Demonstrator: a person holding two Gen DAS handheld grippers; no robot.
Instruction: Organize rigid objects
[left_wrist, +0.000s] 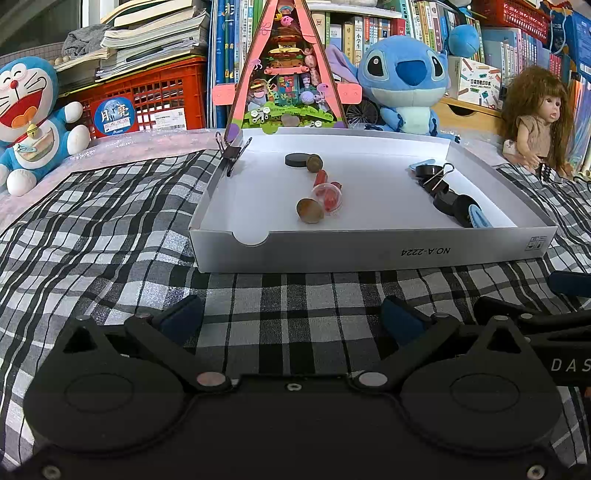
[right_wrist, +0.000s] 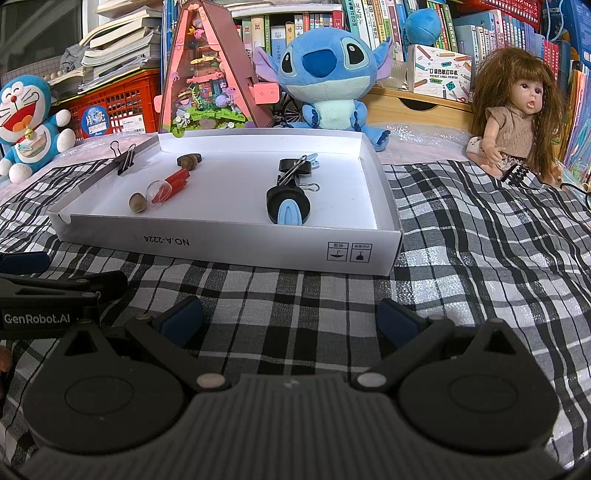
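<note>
A shallow white box lid (left_wrist: 369, 251) (right_wrist: 236, 247) lies on the plaid cloth. Inside its left half sit a black disc (left_wrist: 296, 160), two brown nuts (left_wrist: 310, 211) (right_wrist: 137, 203), red pieces (left_wrist: 320, 178) (right_wrist: 177, 180) and a clear dome (left_wrist: 328, 197) (right_wrist: 159, 191). Its right half holds black discs (left_wrist: 448, 203) (right_wrist: 286, 197), binder clips (left_wrist: 437, 179) (right_wrist: 291, 166) and a blue clip (left_wrist: 479, 218) (right_wrist: 289, 213). Another binder clip (left_wrist: 231, 151) (right_wrist: 125, 157) grips the lid's left wall. My left gripper (left_wrist: 291, 317) and right gripper (right_wrist: 291, 317) both hover open and empty over the cloth, short of the lid's front wall.
Behind the lid stand a Doraemon plush (left_wrist: 29, 122), a triangular toy house (left_wrist: 286, 70), a blue Stitch plush (left_wrist: 404, 81) and a doll (left_wrist: 537, 118). A red crate (left_wrist: 155, 96) and bookshelves fill the back. Each gripper shows at the other view's edge (left_wrist: 554, 321) (right_wrist: 48, 295).
</note>
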